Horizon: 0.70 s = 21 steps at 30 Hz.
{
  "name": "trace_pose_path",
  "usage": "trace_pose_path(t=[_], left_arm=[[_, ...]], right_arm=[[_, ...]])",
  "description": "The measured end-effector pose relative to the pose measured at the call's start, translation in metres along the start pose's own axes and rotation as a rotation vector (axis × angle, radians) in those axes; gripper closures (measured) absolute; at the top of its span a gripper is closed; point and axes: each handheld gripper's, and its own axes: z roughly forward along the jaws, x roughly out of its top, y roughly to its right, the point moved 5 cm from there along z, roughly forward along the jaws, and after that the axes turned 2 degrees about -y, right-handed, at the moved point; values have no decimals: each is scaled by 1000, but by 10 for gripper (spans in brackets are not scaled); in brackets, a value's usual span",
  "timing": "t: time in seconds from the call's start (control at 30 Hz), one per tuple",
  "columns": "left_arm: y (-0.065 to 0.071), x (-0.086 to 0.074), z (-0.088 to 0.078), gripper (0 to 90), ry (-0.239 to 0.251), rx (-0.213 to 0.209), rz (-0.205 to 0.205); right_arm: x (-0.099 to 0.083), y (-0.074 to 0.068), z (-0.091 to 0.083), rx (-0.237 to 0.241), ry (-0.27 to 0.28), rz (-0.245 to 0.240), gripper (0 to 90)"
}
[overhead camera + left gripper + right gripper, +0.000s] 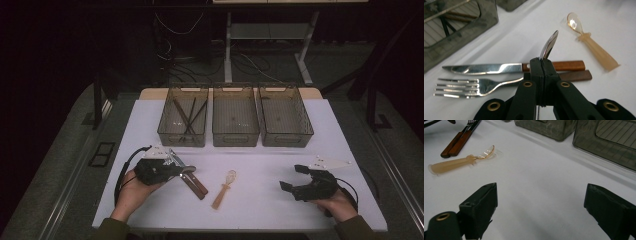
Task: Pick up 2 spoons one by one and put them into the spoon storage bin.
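Across the middle of the dim room stands a white-topped table (pixel 260 200), on grey carpet, with the legs of a pale metal desk (pixel 305 65) and loose black cables (pixel 175 55) behind it in the dark. Along the table's far edge sit three smoky translucent plastic bins side by side: the left bin (pixel 183 123) holds a few dark thin sticks, while the middle bin (pixel 235 121) and the right bin (pixel 285 121) look bare inside.

Near the front left, the left gripper (pixel 541 62) has its black jaws pressed together on the handle of a shiny metal spoon (pixel 549 45), whose bowl sticks up past the jaw tips, lifted off the table. Directly beneath it lie a steel knife with a reddish wooden handle (pixel 486 68) and a steel fork with a darker wooden handle (pixel 474 86), parallel and touching along their handles. Just beyond them, nearer the table's centre, lies a translucent amber plastic spoon with a thick pale handle (pixel 594 48), flat on the white top and apart from the jaws.

Over at the front right, the right gripper (pixel 540 210) hovers with its jaws spread wide and nothing between them, well apart from the cutlery.
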Motion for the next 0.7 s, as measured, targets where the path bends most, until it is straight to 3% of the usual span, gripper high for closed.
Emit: trace_pose_path(t=[0.37, 0.7], left_arm=[[3, 25, 10, 889, 17, 10, 20], [3, 44, 24, 889, 29, -14, 31]], right_arm=[[0, -2, 1, -5, 20, -4, 117], [-8, -4, 8, -29, 19, -11, 117]])
